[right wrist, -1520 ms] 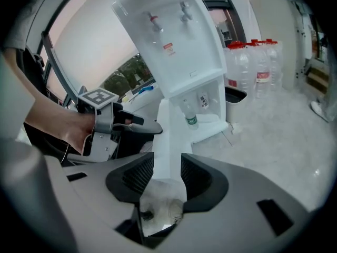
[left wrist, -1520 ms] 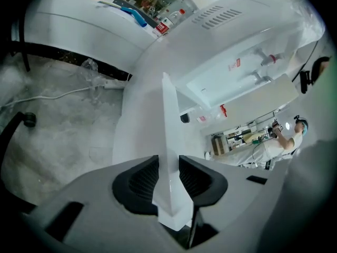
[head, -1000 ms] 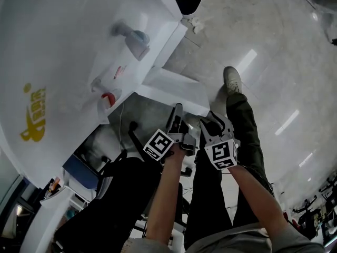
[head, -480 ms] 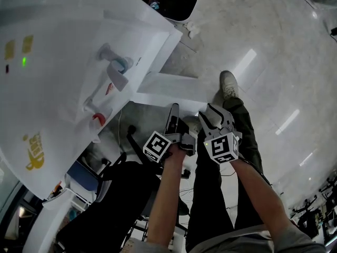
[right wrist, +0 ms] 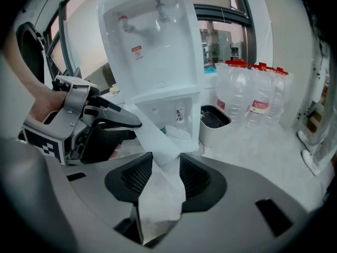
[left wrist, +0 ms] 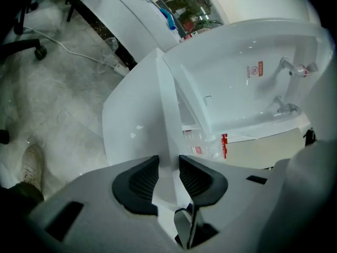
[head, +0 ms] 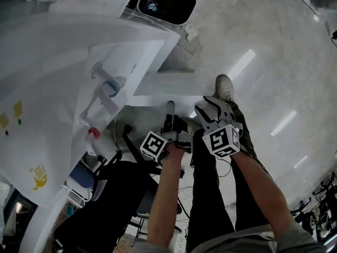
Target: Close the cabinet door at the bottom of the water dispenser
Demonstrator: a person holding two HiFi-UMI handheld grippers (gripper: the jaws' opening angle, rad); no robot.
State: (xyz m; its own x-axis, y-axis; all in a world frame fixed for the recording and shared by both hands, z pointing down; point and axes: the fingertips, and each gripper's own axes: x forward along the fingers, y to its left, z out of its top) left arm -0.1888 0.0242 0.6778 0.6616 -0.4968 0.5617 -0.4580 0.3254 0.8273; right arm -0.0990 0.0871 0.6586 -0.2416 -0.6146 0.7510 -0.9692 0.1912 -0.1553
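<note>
The white water dispenser stands at the left, with a blue tap and a red tap. Its bottom cabinet door stands swung out over the floor. My left gripper is shut on the door's free edge, and the door runs thin between its pads. My right gripper is close beside it. In the right gripper view the white door edge passes into my right gripper, which is shut on it. The left gripper clamps the same edge just beyond.
A dark waste bin sits on the floor beyond the dispenser. Several large water bottles stand to its right. A black office chair is at my left. My shoe rests on the floor by the door. A cable trails over the floor.
The head view has swung, so the dispenser sits lower left and the bin shows fully. Both grippers have moved slightly up the picture, still shut on the door's edge.
</note>
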